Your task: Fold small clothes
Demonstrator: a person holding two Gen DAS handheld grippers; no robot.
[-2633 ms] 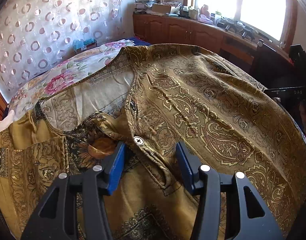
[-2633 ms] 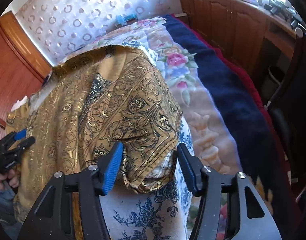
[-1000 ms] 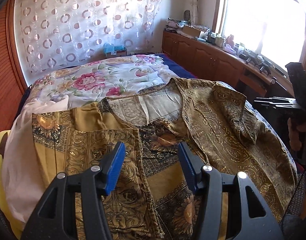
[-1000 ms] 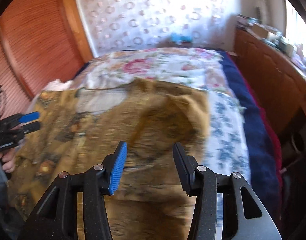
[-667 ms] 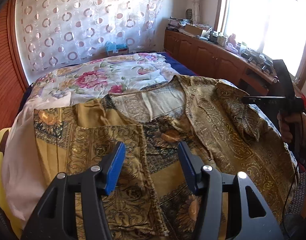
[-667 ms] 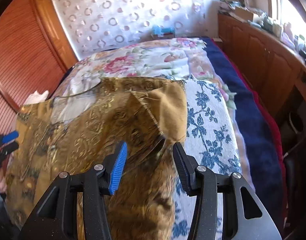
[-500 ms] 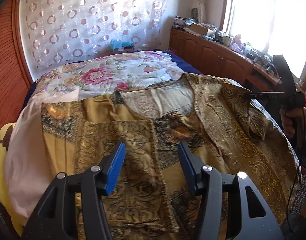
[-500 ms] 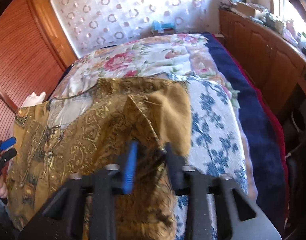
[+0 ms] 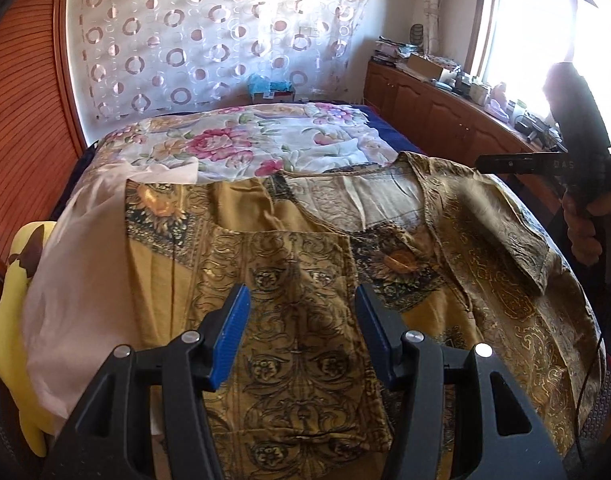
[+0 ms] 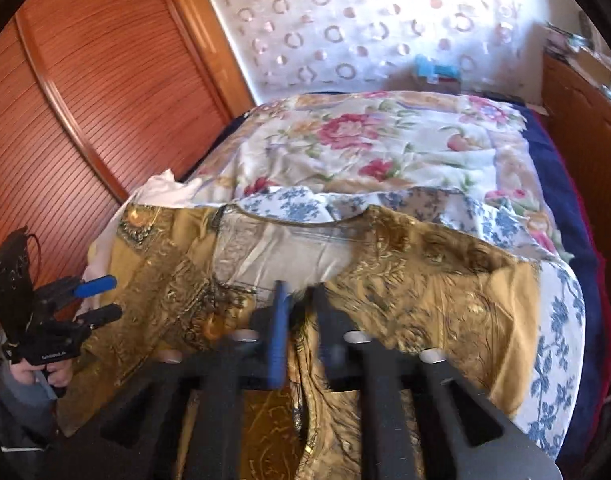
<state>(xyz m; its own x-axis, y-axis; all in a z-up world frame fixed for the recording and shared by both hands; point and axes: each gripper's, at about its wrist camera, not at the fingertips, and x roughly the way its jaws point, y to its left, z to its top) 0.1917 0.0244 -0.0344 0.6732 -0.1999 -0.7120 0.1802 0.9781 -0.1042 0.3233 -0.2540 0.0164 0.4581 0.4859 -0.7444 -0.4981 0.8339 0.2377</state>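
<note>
A gold paisley shirt lies spread on the bed with its neckline at the far side and its right sleeve folded inward. My left gripper hovers open just above the shirt's left front panel, with nothing between its blue pads. In the right wrist view, which is blurred, my right gripper has its jaws close together on a raised fold of the shirt, and they are opening. The left gripper shows at the far left there, held by a hand. The right gripper shows edge-on at the shirt's right shoulder.
A floral bedspread covers the far half of the bed. A blue-and-white cloth lies under the shirt. A pale pink cloth and a yellow item sit at the left. Wooden cabinets line the right, a slatted wood wall the left.
The right gripper closed on the fold at the shirt's right side and swept left toward the middle, the cloth moving with it. The left gripper drifted a little and stayed open.
</note>
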